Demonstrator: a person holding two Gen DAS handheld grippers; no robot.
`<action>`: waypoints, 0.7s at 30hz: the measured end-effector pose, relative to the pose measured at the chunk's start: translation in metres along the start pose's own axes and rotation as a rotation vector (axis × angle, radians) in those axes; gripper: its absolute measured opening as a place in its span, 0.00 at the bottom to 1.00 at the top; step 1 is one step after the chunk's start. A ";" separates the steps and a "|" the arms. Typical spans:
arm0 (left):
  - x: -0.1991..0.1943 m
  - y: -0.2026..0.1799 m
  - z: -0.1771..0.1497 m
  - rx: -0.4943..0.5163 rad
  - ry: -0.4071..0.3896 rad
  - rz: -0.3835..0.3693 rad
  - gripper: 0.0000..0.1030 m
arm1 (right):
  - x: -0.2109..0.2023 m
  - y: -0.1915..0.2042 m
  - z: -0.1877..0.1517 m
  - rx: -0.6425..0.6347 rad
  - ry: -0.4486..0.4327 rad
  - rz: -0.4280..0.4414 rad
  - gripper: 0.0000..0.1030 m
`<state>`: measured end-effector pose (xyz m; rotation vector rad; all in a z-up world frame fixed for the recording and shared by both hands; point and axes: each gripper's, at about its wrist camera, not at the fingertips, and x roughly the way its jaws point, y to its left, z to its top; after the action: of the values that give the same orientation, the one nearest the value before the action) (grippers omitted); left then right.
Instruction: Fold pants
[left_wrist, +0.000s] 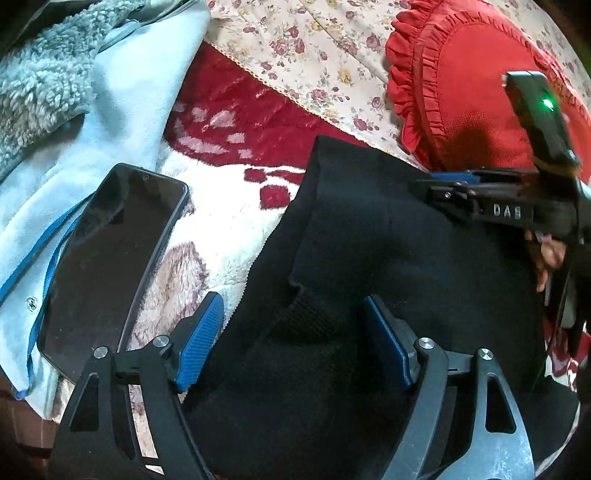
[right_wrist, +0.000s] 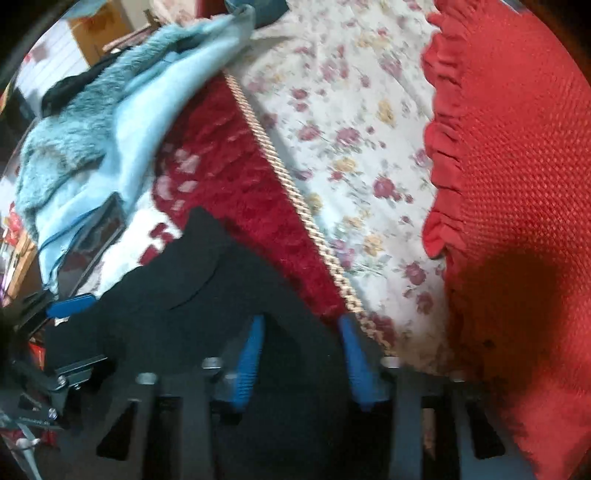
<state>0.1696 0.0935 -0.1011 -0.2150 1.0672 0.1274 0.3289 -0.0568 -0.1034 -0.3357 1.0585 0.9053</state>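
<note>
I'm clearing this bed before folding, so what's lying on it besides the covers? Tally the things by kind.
Black pants: 1
Light blue fleece garment: 1
Phone: 1
Red ruffled cushion: 1
Total: 4

Floral bedsheet (left_wrist: 314, 48), red ruffled pillow (left_wrist: 461, 92), red-and-white plush blanket (left_wrist: 229, 122)

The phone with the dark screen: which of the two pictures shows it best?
The left wrist view. There the phone lies large and sharp on the pale blue garment, its whole screen visible. In the right wrist view it is small, blurred and near the left edge, partly under that garment.
</note>
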 end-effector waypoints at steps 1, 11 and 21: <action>0.000 0.000 0.000 0.000 0.000 0.001 0.76 | -0.003 0.007 -0.003 -0.026 -0.008 -0.031 0.19; -0.057 0.041 -0.020 -0.144 -0.062 -0.065 0.76 | -0.097 0.068 -0.036 -0.020 -0.195 -0.046 0.08; -0.115 0.081 -0.056 -0.237 -0.118 -0.134 0.76 | -0.101 0.171 -0.101 0.147 -0.276 0.099 0.07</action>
<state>0.0504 0.1591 -0.0354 -0.4867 0.9160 0.1442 0.1169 -0.0651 -0.0362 -0.0335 0.8858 0.9265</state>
